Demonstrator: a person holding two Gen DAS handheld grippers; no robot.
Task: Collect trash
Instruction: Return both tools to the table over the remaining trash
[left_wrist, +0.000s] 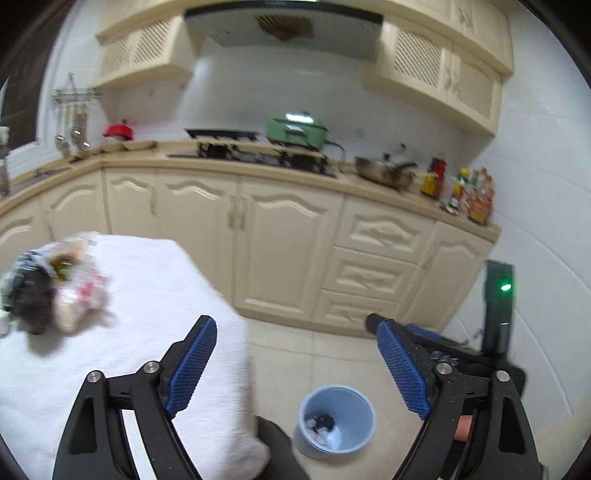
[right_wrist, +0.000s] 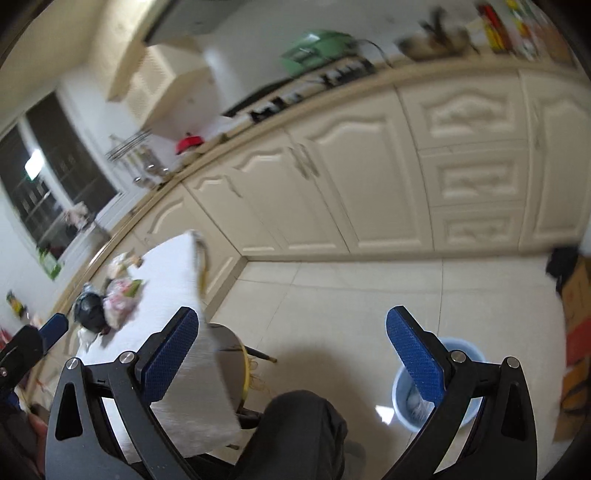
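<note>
1. Crumpled plastic wrappers and black bag, a trash pile (left_wrist: 55, 284) on the white-cloth table (left_wrist: 155, 295), far left; pale blue plastic bin (left_wrist: 334, 421) on the floor w/ some trash inside.
2. Prob. light, soft, crinkly; pinch a bunched fold.
3. Left gripper (left_wrist: 295, 369) and right gripper (right_wrist: 291, 358) both wide, empty.
4. Pile blurred; items hard to ID.

We are in a home kitchen: cream cabinets (left_wrist: 288, 243) run under a long counter with a gas stove (left_wrist: 255, 157), a range hood (left_wrist: 284, 26) above, a green pot (left_wrist: 297, 129), and seasoning bottles (left_wrist: 469, 194).
</note>
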